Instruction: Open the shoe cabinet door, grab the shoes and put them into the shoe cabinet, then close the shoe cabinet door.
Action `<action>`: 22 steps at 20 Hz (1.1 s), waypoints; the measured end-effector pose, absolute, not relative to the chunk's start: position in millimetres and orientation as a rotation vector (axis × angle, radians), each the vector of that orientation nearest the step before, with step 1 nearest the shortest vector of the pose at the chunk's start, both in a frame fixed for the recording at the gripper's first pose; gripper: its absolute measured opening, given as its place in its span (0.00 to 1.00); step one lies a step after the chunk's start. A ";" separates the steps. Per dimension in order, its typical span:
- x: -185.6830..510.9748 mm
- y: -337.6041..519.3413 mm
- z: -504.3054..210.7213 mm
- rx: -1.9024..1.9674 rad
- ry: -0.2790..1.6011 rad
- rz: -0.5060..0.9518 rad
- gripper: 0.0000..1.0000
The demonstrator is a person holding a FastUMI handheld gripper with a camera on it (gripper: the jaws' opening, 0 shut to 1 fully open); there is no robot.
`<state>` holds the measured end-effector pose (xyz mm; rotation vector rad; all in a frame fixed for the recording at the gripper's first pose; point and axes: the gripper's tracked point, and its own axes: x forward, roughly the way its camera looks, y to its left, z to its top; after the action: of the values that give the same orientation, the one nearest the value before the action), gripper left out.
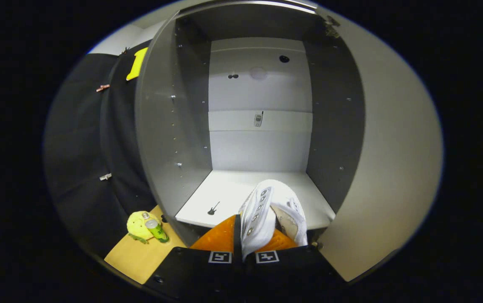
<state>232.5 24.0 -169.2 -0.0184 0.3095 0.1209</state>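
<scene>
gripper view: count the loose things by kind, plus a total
white shoe, pinched between the gripper fingers at the cabinet shelf: 1
yellow plush toy: 1
green can: 1
total: 3

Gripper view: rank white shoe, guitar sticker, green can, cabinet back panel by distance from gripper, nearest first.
1. white shoe, clamped in the gripper
2. guitar sticker, on the cabinet floor, ahead left
3. green can, outside the cabinet, far left; close to call with 2
4. cabinet back panel, beyond everything

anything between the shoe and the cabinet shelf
Nothing visible. The claw is shut on the shoe, the door is swung open, and the shelf ahead is bare.
</scene>
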 end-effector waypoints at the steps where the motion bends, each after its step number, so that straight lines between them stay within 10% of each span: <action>1: 250.0 25.2 -166.1 -0.017 0.302 0.119 0.06; 22: 413.6 38.9 -243.7 -0.229 0.456 0.051 0.07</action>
<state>413.6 38.9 -243.7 -0.2290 0.4562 0.0512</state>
